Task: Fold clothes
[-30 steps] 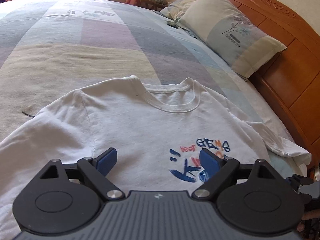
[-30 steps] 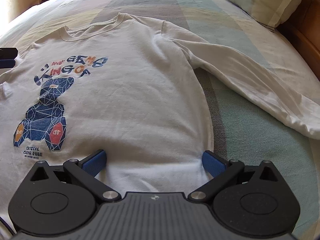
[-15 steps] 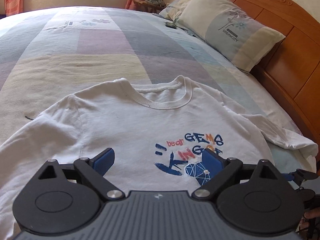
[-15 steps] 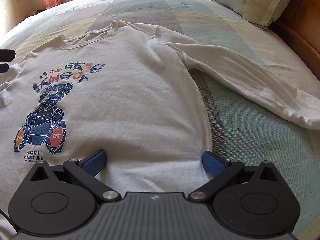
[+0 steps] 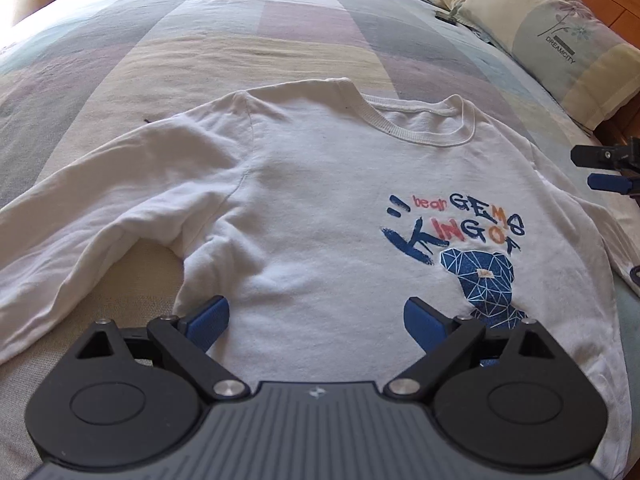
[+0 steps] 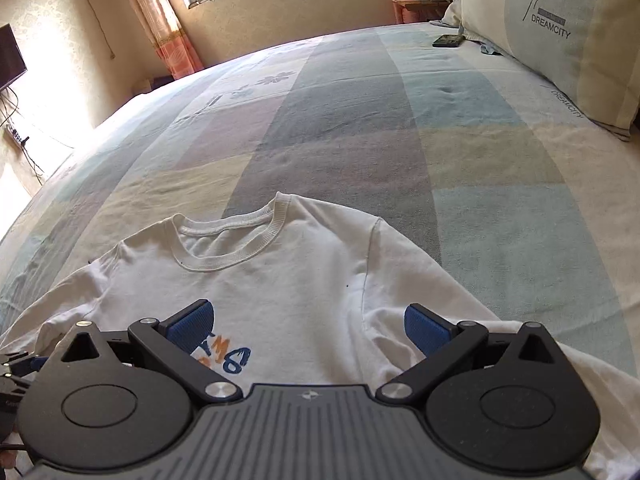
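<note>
A white shirt (image 5: 320, 200) is lying flat, face up, on the bed (image 5: 240, 40), filling the middle of the left view. The left claw (image 5: 316, 320) is hanging over the shirt at the bottom of the frame, fingers wide apart. The right claw (image 6: 310, 324) is hanging over the shirt's chest, also wide apart. A pillow (image 6: 560, 32) is sitting at the upper right

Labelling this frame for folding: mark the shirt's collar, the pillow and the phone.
collar (image 6: 234, 240), right wrist view, ribbed front band of the neckline.
pillow (image 6: 560, 36), right wrist view, printed face near the DREAMCITY lettering.
phone (image 6: 447, 41), right wrist view, middle of its dark screen.
</note>
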Demonstrator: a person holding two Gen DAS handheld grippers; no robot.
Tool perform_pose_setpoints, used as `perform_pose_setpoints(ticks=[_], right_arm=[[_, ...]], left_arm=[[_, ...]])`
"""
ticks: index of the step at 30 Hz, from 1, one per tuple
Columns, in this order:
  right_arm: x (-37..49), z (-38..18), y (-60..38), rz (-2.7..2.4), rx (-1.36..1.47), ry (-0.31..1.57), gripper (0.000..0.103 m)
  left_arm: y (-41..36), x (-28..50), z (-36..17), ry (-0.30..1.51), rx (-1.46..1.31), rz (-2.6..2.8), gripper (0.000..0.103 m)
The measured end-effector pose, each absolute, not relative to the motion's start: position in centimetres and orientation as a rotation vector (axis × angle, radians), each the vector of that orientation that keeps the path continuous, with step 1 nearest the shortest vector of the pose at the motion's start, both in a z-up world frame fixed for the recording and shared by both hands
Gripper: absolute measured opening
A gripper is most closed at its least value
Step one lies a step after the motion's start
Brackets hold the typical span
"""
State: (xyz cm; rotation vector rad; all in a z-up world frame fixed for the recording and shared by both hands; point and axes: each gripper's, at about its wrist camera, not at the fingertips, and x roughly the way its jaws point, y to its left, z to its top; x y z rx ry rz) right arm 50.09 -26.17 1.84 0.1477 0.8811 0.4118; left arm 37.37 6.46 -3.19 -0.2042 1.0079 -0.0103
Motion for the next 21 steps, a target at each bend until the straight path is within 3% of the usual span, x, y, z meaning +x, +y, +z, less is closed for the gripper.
perform_pose_setpoints(ticks=[6,11,21], right_arm=[[54.3,-2.6,-22.8,0.442,0.174,0.968,0.103],[56.7,-4.5,-22.4,0.343,0.028,0.887,0.103],[58.3,-0.9,-23.1,0.358,0.094,0.907,0.103]], left_arm=[[6.9,37.0,-3.4,1.004,-0.179,-0.03,0.094],[8.2,37.5,-3.6,0.984,-0.205,-0.051,0.095],[9.0,39.1,-1.2,0.913,-0.291,-0.14,0.095]])
